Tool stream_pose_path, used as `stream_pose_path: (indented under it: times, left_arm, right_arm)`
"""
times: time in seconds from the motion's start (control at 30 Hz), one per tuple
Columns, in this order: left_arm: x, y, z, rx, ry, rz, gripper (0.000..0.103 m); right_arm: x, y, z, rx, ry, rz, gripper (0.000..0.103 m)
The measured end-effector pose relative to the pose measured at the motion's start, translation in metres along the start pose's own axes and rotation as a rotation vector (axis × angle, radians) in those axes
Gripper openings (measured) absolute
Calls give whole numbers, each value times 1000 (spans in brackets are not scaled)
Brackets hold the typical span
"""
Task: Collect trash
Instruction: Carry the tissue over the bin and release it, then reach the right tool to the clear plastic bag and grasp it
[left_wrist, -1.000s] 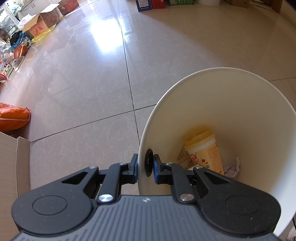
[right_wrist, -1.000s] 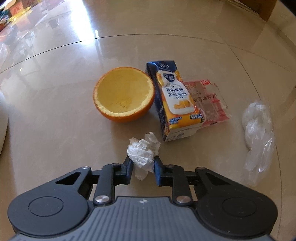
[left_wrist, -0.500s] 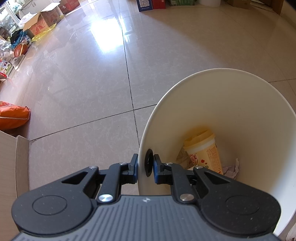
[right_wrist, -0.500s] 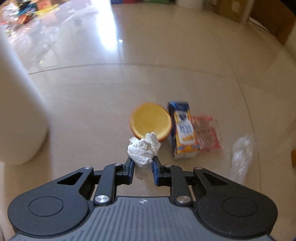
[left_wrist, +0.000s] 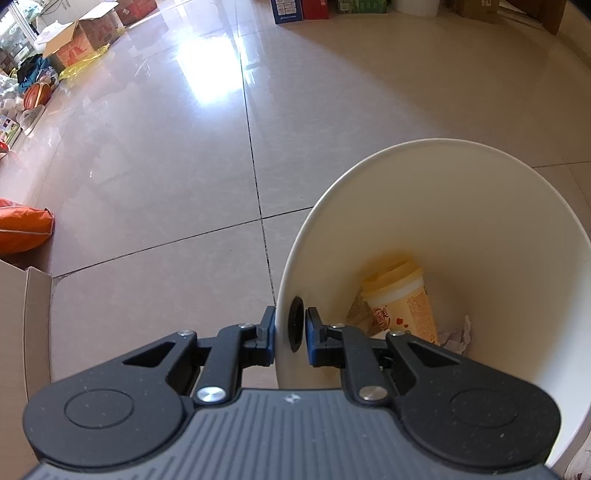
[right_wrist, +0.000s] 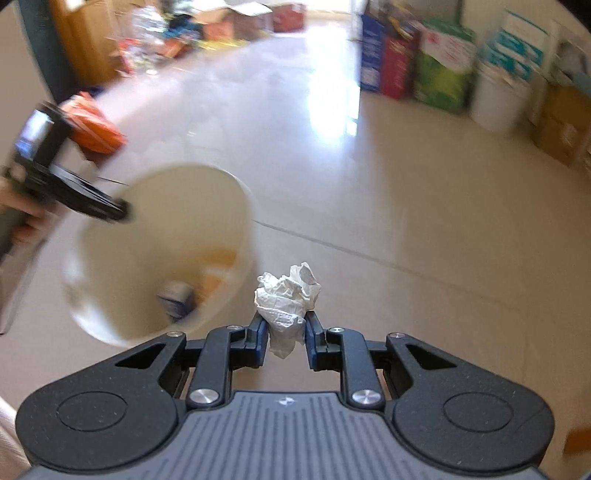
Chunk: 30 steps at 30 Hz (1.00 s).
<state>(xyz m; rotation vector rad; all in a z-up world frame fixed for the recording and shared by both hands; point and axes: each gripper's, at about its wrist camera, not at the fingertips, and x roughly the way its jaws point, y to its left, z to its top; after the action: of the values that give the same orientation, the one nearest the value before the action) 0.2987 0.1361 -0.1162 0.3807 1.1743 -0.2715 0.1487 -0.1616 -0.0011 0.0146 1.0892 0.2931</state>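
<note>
Right gripper (right_wrist: 282, 334) jaws clamped on crumpled tissue (right_wrist: 288, 299), bin (right_wrist: 236, 206) mouth at 10 o'clock, left gripper (left_wrist: 290, 334) jaws pinching bin rim; risk: tissue, released short of rim, likely drops onto floor (right_wrist: 406, 221).

Cup (left_wrist: 400, 299) and paper wad (left_wrist: 458, 334) in bin (left_wrist: 480, 206), seemingly tilted.

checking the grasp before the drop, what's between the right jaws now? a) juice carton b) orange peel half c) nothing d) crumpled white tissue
d: the right gripper is shut on the crumpled white tissue, beside the white bin.
</note>
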Motion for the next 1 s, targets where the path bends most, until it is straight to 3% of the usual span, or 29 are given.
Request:
stream_pose_path:
  times: [0.17,0.37,0.4,0.43,0.5,0.57,0.7,1.0]
  left_arm:
    - [3,-2,-1,7,1,5,14]
    - [2,3,0,-15,1,-15,14]
    - [2,3,0,-13,1,-14,14]
    - [2,3,0,-14,0,-14,14]
    - [2,3,-1,-14,-1,-14,14]
    - [3,4,-2,-13,-2,-14,14]
    - [3,3,-2,-12,-1,-12,14]
    - [3,1,-1,-7,1,-4,14]
  right_arm:
    - [-3,37,28,-72,-12,61,24]
    - [4,61,39,-124,-29,107,29]
    - [2,61,38,-130,-34,107,37]
    - [3,65,38,-137,-32,102,57]
    - [-1,71,37,-141,-39,93,71]
    - [-1,73,35,-151,-47,95,72]
    - [-3,66,34,-152,-55,71,85]
    - [-6,5,20,-28,-33,-9,85]
